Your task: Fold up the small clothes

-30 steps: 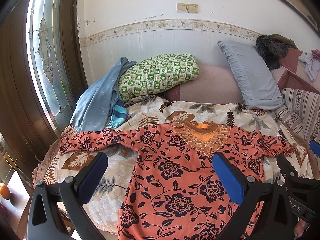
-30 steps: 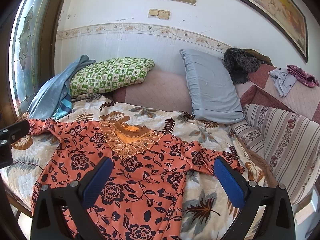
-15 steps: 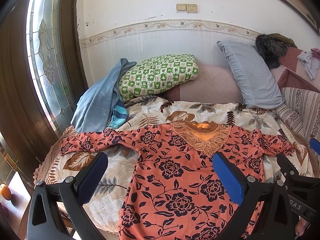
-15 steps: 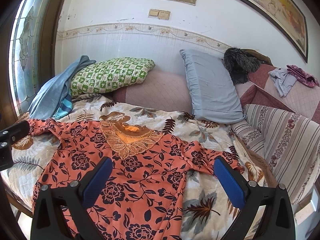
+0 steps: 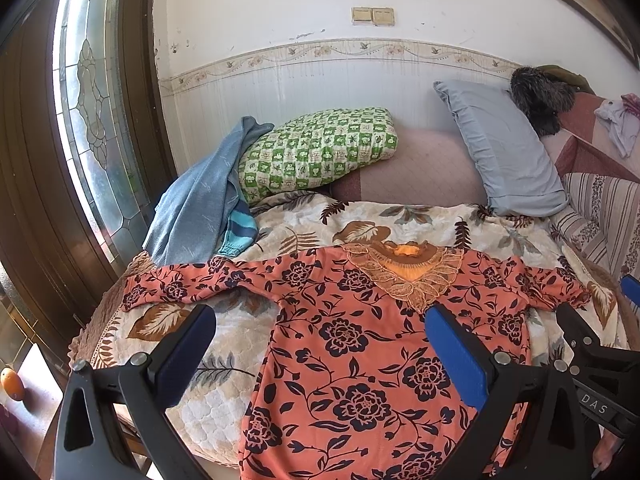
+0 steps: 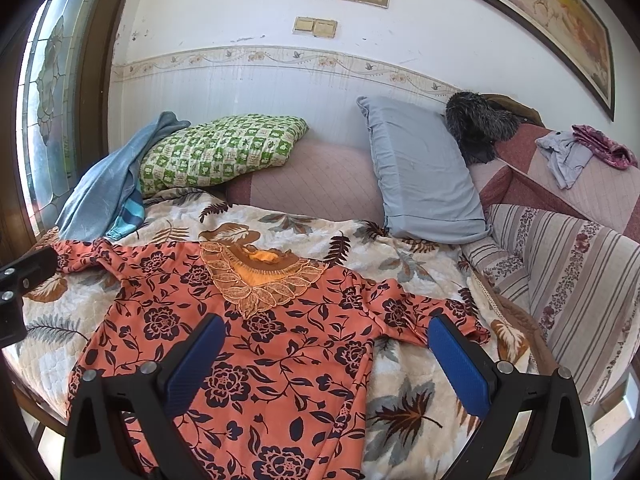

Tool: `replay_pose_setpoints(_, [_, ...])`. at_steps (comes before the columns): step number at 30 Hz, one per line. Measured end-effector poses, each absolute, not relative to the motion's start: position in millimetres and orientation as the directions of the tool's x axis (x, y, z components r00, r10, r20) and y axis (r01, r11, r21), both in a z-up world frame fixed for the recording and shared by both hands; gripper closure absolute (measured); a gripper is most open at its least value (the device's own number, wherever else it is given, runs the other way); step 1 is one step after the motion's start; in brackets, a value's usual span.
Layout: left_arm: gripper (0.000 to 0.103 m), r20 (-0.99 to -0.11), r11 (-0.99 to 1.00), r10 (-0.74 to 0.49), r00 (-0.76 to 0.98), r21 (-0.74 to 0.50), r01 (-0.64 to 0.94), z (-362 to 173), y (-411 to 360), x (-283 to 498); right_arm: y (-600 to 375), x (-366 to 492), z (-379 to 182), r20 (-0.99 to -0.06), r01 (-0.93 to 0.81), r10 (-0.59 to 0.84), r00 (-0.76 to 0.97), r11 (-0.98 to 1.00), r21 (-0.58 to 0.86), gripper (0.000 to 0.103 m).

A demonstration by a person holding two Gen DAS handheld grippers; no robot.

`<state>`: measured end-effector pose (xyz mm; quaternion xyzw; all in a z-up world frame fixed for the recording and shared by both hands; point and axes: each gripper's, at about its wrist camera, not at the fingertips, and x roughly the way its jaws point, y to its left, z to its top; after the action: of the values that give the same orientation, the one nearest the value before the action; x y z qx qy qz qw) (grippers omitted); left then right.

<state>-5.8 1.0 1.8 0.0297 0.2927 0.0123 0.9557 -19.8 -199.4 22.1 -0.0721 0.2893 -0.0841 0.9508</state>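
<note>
The orange floral dress (image 5: 360,344) lies spread flat, face up, on the bed (image 5: 224,332), sleeves out, ready for folding. The left gripper (image 5: 320,344) and right gripper (image 6: 326,348) hover above it, fingers wide apart, holding nothing.

An orange thin-fabric dress (image 5: 360,344) with a dark floral print and a lace-trimmed V neckline lies spread flat, front up, both sleeves stretched outward. It spans the space beneath and ahead of the fingers (image 6: 460,356), neckline farthest from them.
</note>
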Motion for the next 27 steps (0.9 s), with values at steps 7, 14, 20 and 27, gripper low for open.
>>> replay_pose_setpoints(7, [0.000, -0.565, 0.998, 0.040, 0.824, 0.061, -0.006, -0.3, 3.4, -4.9, -199.1, -20.0, 22.9, -0.539, 0.118, -0.201, 0.818, 0.976, -0.184, 0.001])
replay_pose_setpoints(14, [0.000, -0.568, 0.998, 0.043, 0.822, 0.062, -0.010, -2.9, 2.1, -4.9, -198.8, -19.5, 21.9, -0.539, 0.119, -0.201, 0.818, 0.976, -0.184, 0.001])
replay_pose_setpoints(20, [0.000, -0.572, 0.998, 0.043, 0.819, 0.063, -0.009, -4.9, 1.0, -4.4, -198.5, -18.9, 21.9, -0.540, 0.118, -0.201, 0.817, 0.976, -0.184, 0.001])
replay_pose_setpoints(27, [0.000, -0.579, 0.998, 0.049, 0.814, 0.068, -0.011, -7.5, -1.2, -2.9, -198.8, -21.3, 18.8, -0.542, 0.118, -0.201, 0.816, 0.976, -0.184, 0.001])
